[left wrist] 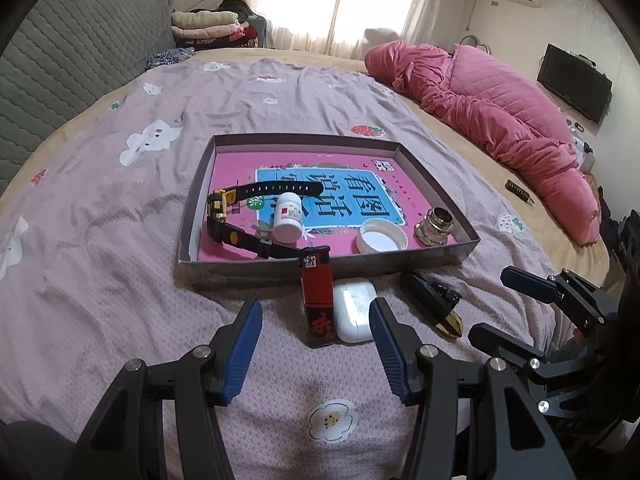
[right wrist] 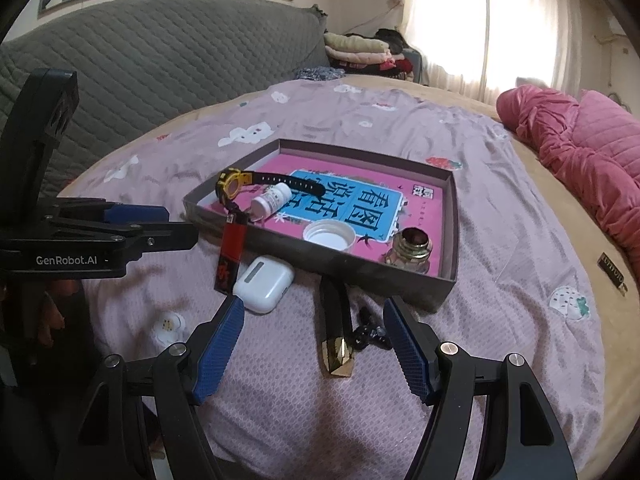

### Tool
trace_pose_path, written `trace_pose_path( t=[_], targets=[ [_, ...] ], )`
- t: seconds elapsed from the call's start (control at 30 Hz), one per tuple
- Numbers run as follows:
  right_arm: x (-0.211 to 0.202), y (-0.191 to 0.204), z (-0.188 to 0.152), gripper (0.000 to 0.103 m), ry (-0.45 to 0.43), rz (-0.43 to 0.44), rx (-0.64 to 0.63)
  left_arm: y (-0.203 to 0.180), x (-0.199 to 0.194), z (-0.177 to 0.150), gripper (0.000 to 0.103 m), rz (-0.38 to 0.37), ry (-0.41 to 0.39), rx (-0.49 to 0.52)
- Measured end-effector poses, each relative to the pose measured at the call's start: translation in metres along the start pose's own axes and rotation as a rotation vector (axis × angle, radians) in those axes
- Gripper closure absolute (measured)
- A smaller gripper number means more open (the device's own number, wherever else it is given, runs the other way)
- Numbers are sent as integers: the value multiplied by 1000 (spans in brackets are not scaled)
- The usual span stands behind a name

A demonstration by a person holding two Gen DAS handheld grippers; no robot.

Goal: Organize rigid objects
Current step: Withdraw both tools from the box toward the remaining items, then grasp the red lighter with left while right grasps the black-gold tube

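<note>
A shallow box (left wrist: 280,270) (right wrist: 448,216) with a pink book inside lies on the bed. In it are a black and yellow watch (left wrist: 224,216) (right wrist: 232,184), a white pill bottle (left wrist: 288,218) (right wrist: 272,200), a white cap (left wrist: 382,236) (right wrist: 329,234) and a small glass jar (left wrist: 436,226) (right wrist: 412,246). A red lighter (left wrist: 317,300) (right wrist: 230,254) leans on the box's front wall. A white earbud case (left wrist: 354,310) (right wrist: 264,282) and a black and gold clip (left wrist: 434,304) (right wrist: 336,332) lie in front. My left gripper (left wrist: 316,340) is open around lighter and case. My right gripper (right wrist: 314,340) is open around the clip.
A pink quilt (left wrist: 500,108) (right wrist: 580,152) is heaped at the right. A small dark bar (left wrist: 520,192) (right wrist: 612,276) lies near it. A grey headboard (right wrist: 160,60) and folded clothes (left wrist: 216,28) are at the back. The bed's edge is at the right.
</note>
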State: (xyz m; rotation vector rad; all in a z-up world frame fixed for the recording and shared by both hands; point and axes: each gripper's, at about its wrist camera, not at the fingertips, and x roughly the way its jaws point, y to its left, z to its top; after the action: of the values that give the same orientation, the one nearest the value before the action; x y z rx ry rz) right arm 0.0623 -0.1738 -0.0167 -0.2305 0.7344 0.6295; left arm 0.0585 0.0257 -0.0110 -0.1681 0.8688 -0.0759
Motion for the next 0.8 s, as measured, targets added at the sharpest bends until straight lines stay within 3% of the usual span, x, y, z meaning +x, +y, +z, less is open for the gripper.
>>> trace_pose_path(
  t=[0.8],
  targets=[
    [22, -16, -7, 29, 87, 51, 105, 4, 32, -8, 48, -11, 95, -13]
  ],
)
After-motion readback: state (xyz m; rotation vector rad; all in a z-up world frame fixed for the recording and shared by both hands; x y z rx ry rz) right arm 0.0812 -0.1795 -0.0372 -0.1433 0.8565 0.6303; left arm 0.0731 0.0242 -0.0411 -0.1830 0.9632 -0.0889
